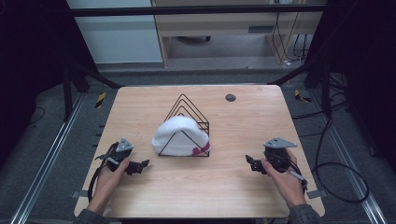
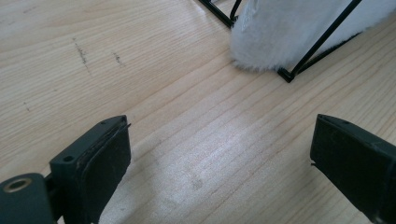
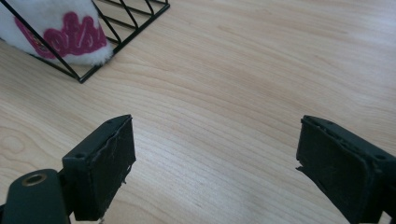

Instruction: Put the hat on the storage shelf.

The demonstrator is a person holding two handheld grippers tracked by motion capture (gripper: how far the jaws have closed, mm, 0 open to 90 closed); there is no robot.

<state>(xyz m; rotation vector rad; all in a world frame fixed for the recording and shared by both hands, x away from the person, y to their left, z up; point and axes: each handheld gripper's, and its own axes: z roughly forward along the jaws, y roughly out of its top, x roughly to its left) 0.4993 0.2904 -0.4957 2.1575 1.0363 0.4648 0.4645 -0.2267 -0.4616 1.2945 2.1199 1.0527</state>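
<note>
Both the left gripper (image 1: 140, 166) and right gripper (image 1: 251, 163) rest spread on the table (image 1: 224, 186), flanking the white hat (image 1: 180, 135) lodged in the wire rack (image 1: 189, 109); next, seemingly, comes reaching inward to grasp it.

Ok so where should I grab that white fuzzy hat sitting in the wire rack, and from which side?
Probably the hat's soft brim at its lower left edge, where it bulges out past the black wire rack. Come in low from the left with the left gripper, whose jaws already stand open toward that free edge; elsewhere wires cross the fabric.
</note>
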